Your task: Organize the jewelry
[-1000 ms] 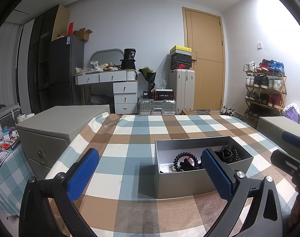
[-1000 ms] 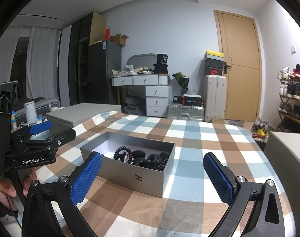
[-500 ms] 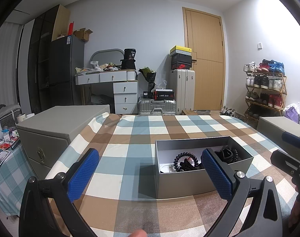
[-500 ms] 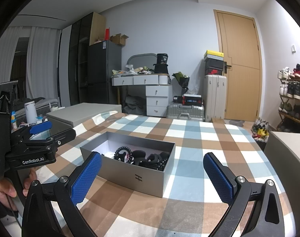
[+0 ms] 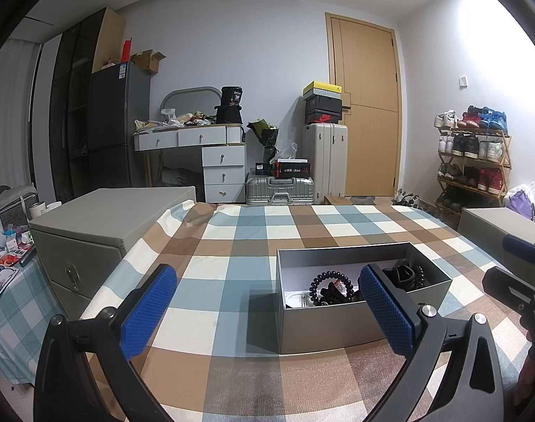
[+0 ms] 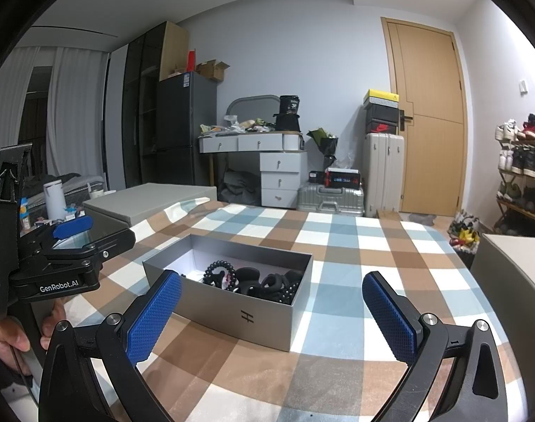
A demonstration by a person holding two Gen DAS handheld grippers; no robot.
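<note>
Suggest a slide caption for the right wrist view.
Open right gripper poised before a grey box of dark jewelry on a checked tablecloth.

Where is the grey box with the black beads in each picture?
Left wrist view: the grey box sits lower right of centre, partly behind the left gripper's right finger.
Right wrist view: the box sits lower centre-left.
Shared landmark: the wooden door behind.

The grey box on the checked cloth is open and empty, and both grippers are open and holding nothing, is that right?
Not quite: the grey box is open but not empty. The right wrist view shows a black beaded bracelet and other dark pieces inside. The rest stands: the left gripper and right gripper are open, holding nothing.
</note>
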